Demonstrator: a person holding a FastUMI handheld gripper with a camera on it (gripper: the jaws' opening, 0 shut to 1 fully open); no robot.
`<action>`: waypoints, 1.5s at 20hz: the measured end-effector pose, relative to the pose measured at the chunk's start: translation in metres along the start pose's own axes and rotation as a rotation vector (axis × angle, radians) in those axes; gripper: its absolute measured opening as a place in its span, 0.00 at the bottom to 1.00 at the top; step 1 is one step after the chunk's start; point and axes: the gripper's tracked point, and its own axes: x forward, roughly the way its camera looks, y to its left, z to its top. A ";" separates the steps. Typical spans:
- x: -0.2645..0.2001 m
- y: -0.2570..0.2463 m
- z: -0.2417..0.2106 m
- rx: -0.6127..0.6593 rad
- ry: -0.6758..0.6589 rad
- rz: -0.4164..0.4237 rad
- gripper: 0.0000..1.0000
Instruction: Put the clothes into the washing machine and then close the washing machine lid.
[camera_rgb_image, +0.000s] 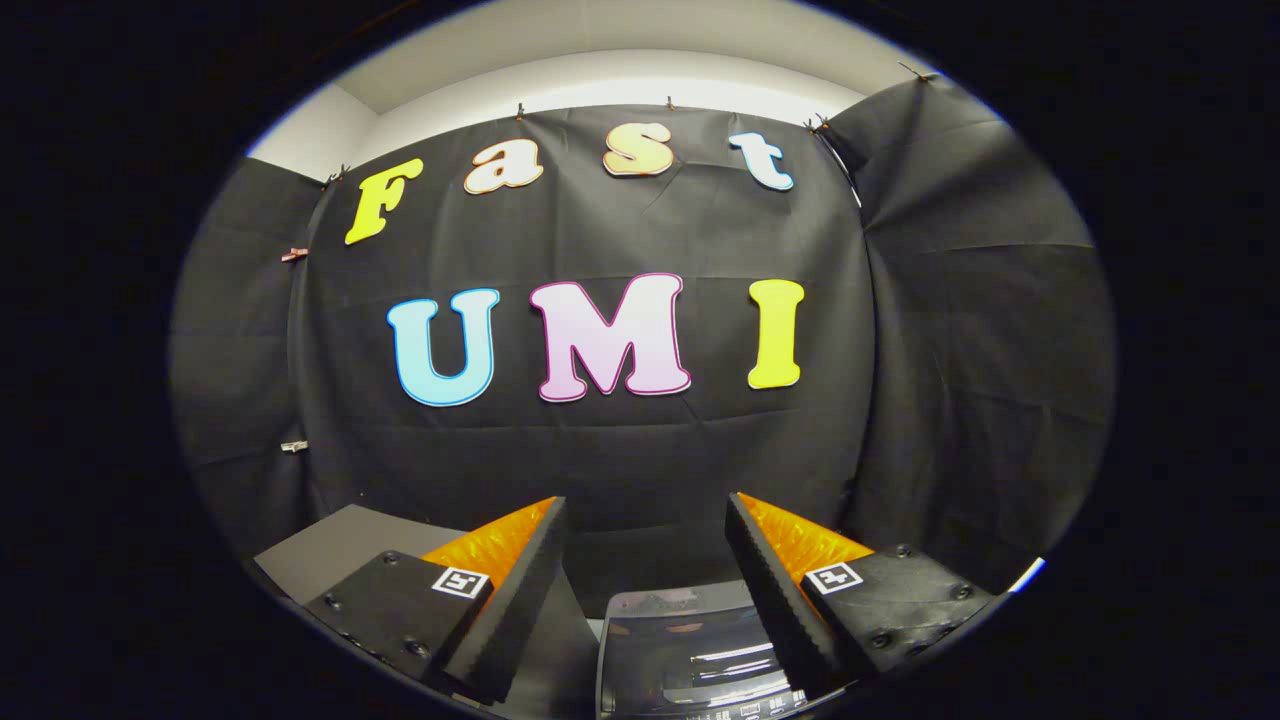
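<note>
Gripper (645, 545) held high, pointed at the booth wall; fingers spread wide, nothing between them. Washing machine (690, 655) sits low at bottom centre of the frame, between and below the fingertips; its glossy dark lid (685, 625) appears to lie flat, though I can't be certain it's latched. No clothes in sight. Grey table (330, 545) at lower left. Whether the load is already inside and shut away, or elsewhere, can't be judged.

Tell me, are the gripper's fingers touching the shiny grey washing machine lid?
Cannot tell. In the gripper view the open gripper hangs above the shiny grey washing machine lid, one finger overlapping it, but no gap or contact shows plainly.
</note>
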 end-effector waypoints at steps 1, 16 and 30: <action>-0.002 0.004 -0.002 0.001 0.002 -0.002 0.99; -0.011 0.021 0.000 0.013 -0.016 0.017 0.99; -0.010 0.022 -0.009 0.014 0.009 0.029 0.99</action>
